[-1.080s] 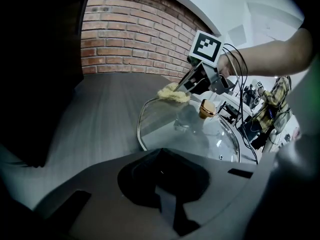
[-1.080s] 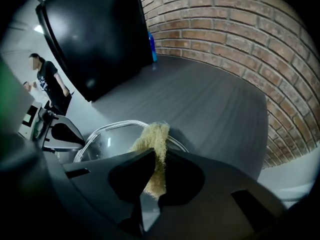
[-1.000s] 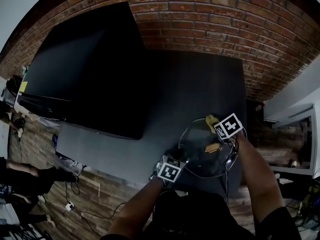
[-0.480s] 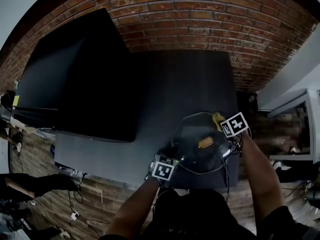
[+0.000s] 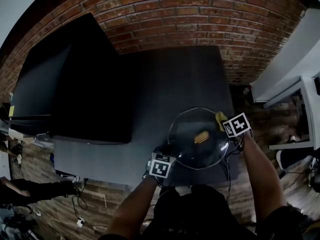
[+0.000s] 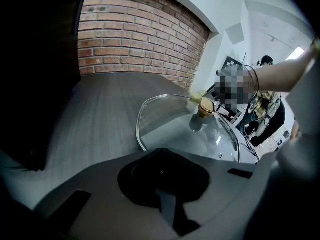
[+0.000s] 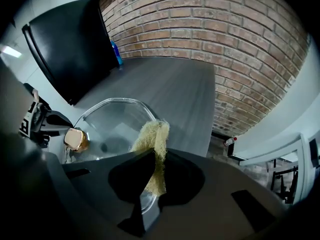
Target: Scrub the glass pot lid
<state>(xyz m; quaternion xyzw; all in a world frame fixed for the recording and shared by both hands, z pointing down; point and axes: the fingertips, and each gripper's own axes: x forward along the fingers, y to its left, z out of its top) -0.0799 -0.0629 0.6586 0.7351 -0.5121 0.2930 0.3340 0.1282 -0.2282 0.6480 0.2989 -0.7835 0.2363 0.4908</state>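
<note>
The glass pot lid (image 5: 195,141) with its gold knob (image 5: 201,137) sits over the near right corner of the grey table (image 5: 170,79). My left gripper (image 5: 167,155) is at the lid's near left rim and looks shut on it; in the left gripper view the lid (image 6: 175,121) runs under the jaws, its knob (image 6: 206,107) beyond. My right gripper (image 5: 227,124) is shut on a yellow scrub pad (image 5: 219,118) pressed on the lid's far right rim. The right gripper view shows the pad (image 7: 152,141) between the jaws, lying on the lid (image 7: 107,121).
A large black screen (image 5: 65,89) stands on the table's left half. A brick wall (image 5: 200,14) runs behind. A blue bottle (image 7: 115,53) stands at the table's far end. White furniture (image 5: 297,109) is to the right, beyond the table's edge. Cables lie on the floor (image 5: 80,211).
The head view has swung, so the lid and both grippers sit further left and higher in the frame. Both grippers keep their places on the lid's rim.
</note>
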